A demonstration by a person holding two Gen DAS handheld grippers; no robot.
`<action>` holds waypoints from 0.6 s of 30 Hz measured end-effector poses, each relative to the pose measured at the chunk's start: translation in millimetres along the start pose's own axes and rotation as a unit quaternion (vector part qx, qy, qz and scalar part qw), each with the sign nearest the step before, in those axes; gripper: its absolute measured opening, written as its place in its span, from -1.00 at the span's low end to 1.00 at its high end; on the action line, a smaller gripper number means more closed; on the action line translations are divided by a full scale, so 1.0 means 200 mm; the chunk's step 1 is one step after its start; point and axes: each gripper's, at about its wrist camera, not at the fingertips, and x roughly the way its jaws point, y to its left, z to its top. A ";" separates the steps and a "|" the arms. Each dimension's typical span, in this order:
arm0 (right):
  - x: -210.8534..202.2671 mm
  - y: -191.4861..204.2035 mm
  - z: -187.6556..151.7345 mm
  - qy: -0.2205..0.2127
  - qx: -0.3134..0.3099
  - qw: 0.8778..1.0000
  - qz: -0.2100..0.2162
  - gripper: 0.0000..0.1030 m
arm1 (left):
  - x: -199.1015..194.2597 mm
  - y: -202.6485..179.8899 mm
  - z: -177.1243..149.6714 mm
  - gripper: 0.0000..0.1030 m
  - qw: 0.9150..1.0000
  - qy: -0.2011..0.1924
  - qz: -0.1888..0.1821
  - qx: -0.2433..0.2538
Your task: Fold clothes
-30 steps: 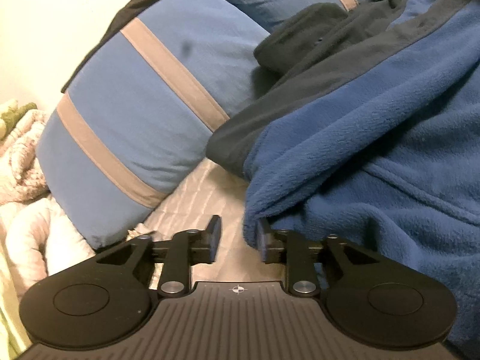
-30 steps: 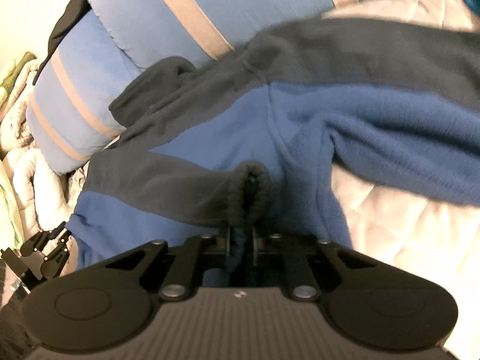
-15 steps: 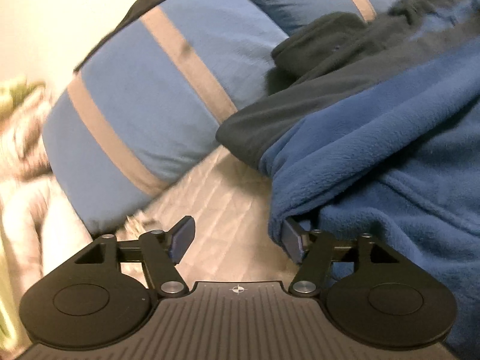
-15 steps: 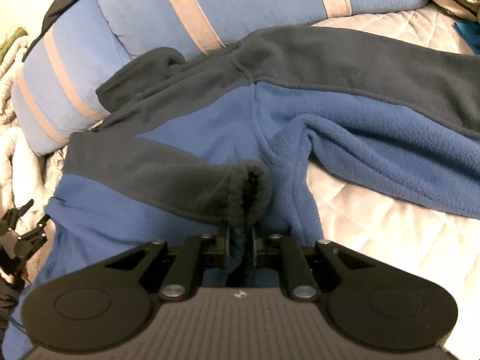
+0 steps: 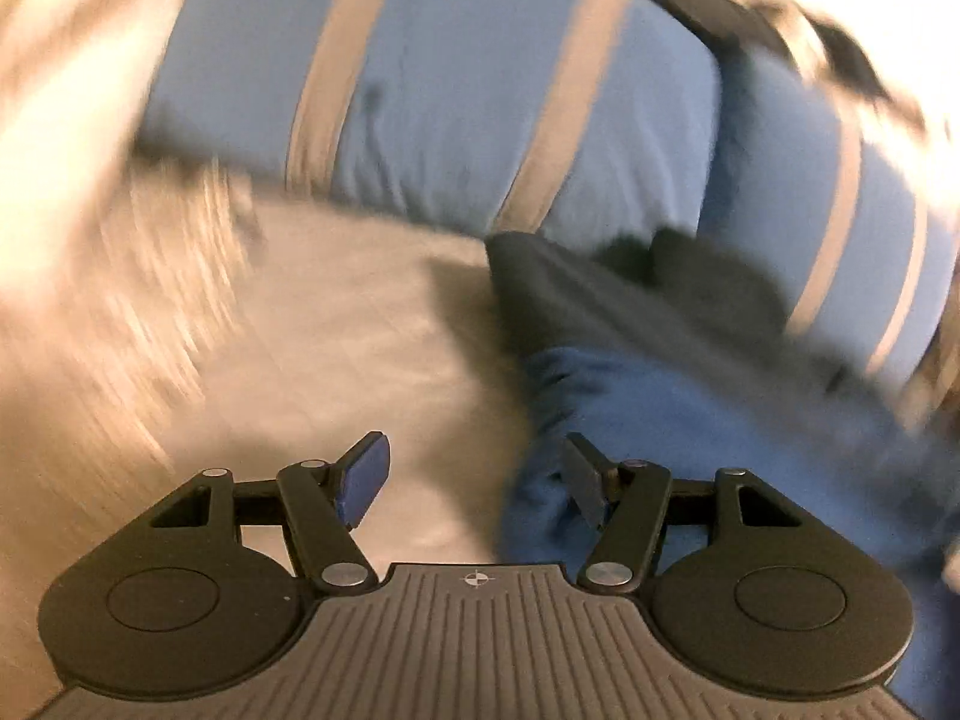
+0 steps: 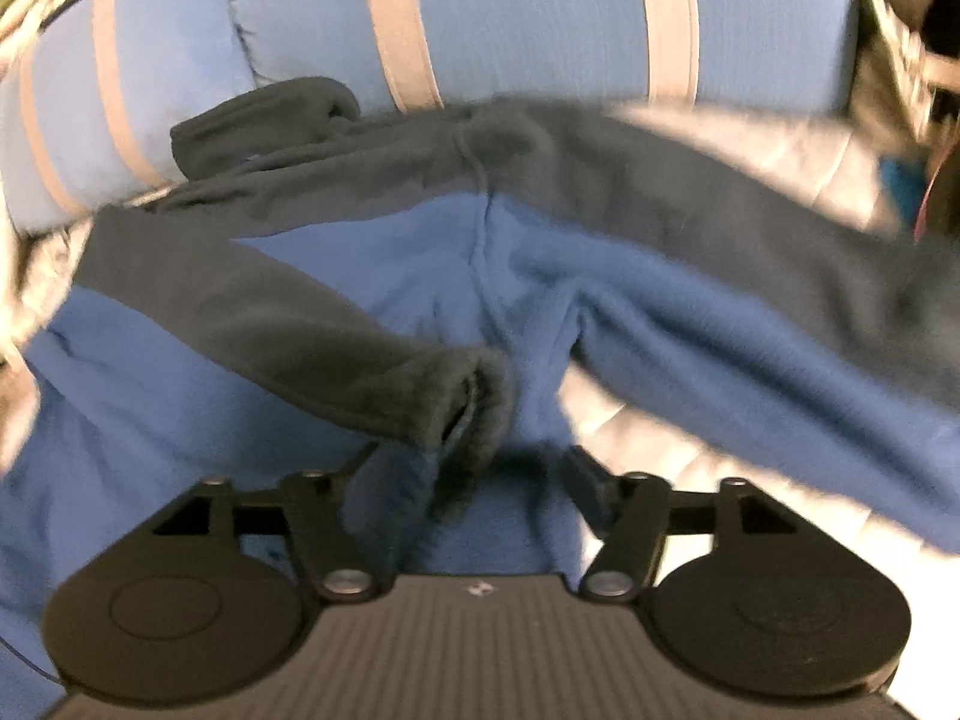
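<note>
Across the middle of the right wrist frame lies the blue fleece jacket (image 6: 372, 420), its dark cuff (image 6: 462, 396) folded inward; the right gripper (image 6: 468, 468) has just been opening, the cuff end loose between its jaws. Lower centre of the left view, the left gripper (image 5: 474, 480) gapes empty beside the hem.

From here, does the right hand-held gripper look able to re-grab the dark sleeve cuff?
Probably yes: the right hand-held gripper has just opened, and the dark sleeve cuff lies right at its fingers, nothing covering it.
</note>
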 end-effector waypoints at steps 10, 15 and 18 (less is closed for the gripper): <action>-0.30 0.27 0.06 -0.096 -0.096 0.990 -0.023 0.61 | 0.25 0.11 -0.03 -0.39 0.981 0.058 -0.105 -0.151; -0.29 0.43 0.10 -0.108 -0.133 0.985 -0.010 0.63 | 0.19 0.11 -0.07 -0.62 0.988 0.034 -0.101 -0.109; -0.24 0.54 0.13 -0.107 -0.157 0.982 -0.006 0.64 | 0.17 0.09 -0.07 -0.62 0.992 0.024 -0.100 -0.071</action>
